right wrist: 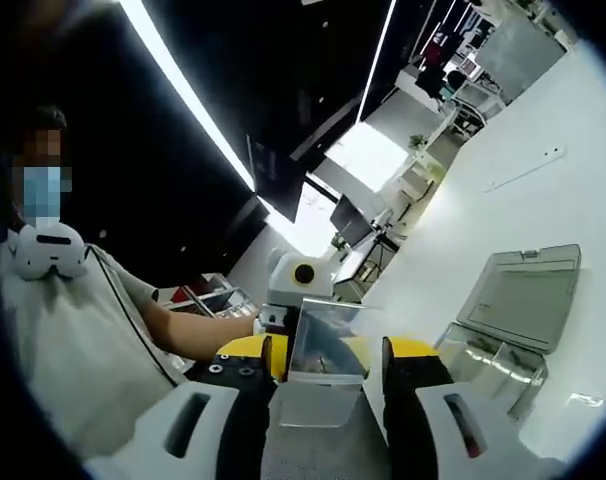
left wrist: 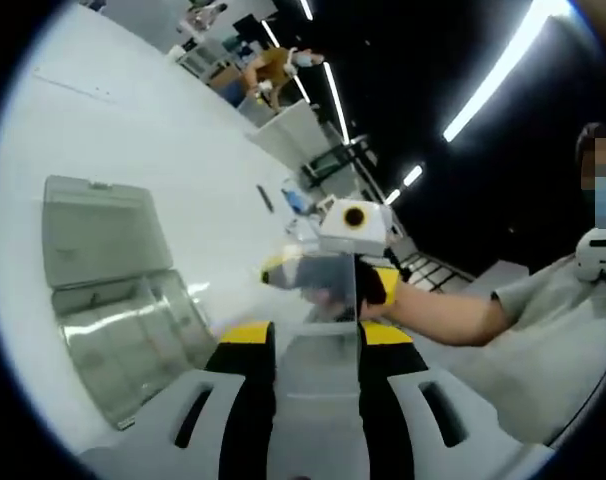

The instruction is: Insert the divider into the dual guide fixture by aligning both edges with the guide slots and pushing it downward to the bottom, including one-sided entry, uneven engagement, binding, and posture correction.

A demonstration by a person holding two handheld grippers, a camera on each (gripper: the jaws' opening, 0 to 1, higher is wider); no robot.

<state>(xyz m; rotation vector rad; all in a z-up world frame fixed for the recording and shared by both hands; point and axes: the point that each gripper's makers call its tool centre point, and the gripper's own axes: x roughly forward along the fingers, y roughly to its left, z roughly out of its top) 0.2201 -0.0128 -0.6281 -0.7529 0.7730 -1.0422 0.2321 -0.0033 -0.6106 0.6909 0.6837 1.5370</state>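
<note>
A clear plastic divider (left wrist: pixel 320 345) is held in the air between my two grippers, which face each other. My left gripper (left wrist: pixel 318 345) is shut on the divider's near end, its yellow-tipped jaws against the divider's two sides. My right gripper (left wrist: pixel 328 278), in a gloved hand, meets the divider's far end. In the right gripper view the divider (right wrist: pixel 328 345) sits between the jaws of my right gripper (right wrist: pixel 328 350), with my left gripper (right wrist: pixel 298 275) just beyond it. The clear fixture box (left wrist: pixel 133 330), its lid open, rests on the white table (left wrist: pixel 163 130). It is well apart from the divider.
The fixture box (right wrist: pixel 498 360) lies to the right of the right gripper on the white table (right wrist: pixel 543 130). A person in a grey shirt (right wrist: pixel 73 350) stands close behind the grippers. Desks and equipment (left wrist: pixel 283 130) stand at the table's far end.
</note>
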